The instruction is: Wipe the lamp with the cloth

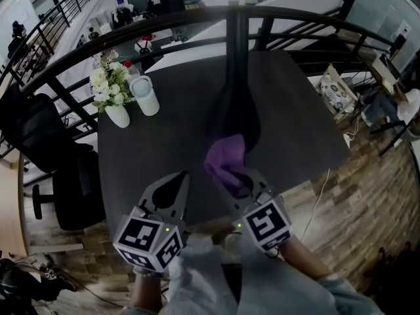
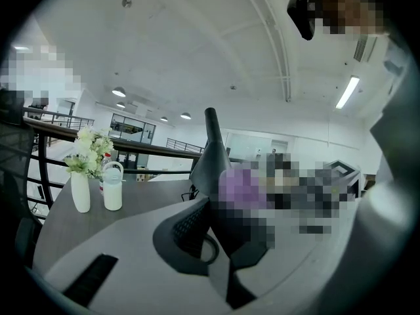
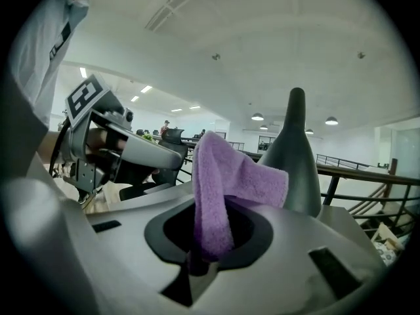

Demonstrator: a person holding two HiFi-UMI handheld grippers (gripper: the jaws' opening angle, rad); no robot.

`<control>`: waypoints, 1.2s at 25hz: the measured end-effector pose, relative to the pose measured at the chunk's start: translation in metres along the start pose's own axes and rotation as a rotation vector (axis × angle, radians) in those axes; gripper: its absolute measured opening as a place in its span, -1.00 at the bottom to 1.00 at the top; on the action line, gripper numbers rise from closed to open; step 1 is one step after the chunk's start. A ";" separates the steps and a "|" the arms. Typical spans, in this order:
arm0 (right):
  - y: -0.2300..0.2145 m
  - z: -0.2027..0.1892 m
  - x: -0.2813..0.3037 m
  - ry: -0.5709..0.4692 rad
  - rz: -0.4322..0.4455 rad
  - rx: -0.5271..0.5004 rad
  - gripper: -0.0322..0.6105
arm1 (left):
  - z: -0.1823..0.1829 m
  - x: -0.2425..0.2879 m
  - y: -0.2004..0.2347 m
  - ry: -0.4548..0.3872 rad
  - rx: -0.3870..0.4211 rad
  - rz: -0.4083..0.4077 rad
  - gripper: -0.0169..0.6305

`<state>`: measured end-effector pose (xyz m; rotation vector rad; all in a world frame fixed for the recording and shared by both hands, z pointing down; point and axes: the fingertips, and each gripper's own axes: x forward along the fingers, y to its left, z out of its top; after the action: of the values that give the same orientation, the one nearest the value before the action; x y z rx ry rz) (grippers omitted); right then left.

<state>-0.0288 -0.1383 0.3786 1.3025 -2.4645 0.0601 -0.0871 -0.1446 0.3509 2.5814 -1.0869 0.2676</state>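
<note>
The dark grey lamp [image 1: 235, 90] stands mid-table, a wide cone base under a tall thin stem; it also shows in the right gripper view as the lamp [image 3: 295, 153] and in the left gripper view as the lamp [image 2: 211, 153]. My right gripper [image 1: 244, 179] is shut on a purple cloth [image 1: 226, 159], which rests against the lamp's base on the near side. In its own view the cloth [image 3: 223, 182] rises from the right gripper [image 3: 200, 258]. My left gripper [image 1: 178, 179] hovers left of the cloth, shut and holding nothing; in its own view the left gripper [image 2: 220, 268] also holds nothing.
A white vase of flowers [image 1: 111, 97] and a white jug [image 1: 144, 96] stand at the table's far left. A black office chair [image 1: 59, 169] sits off the table's left edge. A dark railing [image 1: 197, 18] curves behind the table [image 1: 295, 110]. A cable hangs at the right edge.
</note>
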 end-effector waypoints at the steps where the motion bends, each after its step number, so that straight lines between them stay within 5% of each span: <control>1: 0.002 0.000 -0.003 0.000 0.001 0.003 -0.74 | -0.001 0.002 -0.001 0.003 0.005 -0.003 -0.91; 30: -0.045 -0.070 -0.061 0.088 -0.182 0.224 -0.74 | -0.025 0.038 -0.047 0.075 0.010 -0.129 -0.91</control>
<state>0.0592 -0.1015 0.4190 1.5756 -2.3061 0.3489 -0.0278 -0.1295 0.3748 2.6144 -0.8912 0.3355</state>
